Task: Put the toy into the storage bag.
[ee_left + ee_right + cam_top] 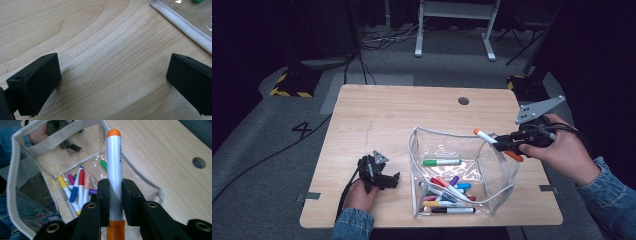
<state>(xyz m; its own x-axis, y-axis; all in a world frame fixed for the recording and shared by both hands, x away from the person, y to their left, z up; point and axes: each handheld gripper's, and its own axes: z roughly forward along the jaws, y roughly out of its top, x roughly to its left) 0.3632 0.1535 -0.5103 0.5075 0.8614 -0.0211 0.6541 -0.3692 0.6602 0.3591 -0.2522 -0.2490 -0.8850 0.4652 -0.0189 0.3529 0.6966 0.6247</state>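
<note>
My right gripper (503, 144) is shut on an orange-capped white marker (497, 144), held above the right rim of a clear plastic pouch (507, 165) with white trim. In the right gripper view the orange marker (114, 170) stands upright between the pads, over the pouch (15, 165). Several coloured markers (447, 190) lie inside the pouch, a green one (441, 162) apart near its back. My left gripper (393, 179) rests low on the table to the left of the pouch, open with bare wood between its fingers (35, 85). The pouch's white seam (182, 25) runs across that view's upper right.
The wooden table (377, 120) has a round cable hole (463, 100) near its far edge. Beyond it are grey carpet, cables and a white desk frame (454, 30). Grey tape tabs mark the table's left and right edges.
</note>
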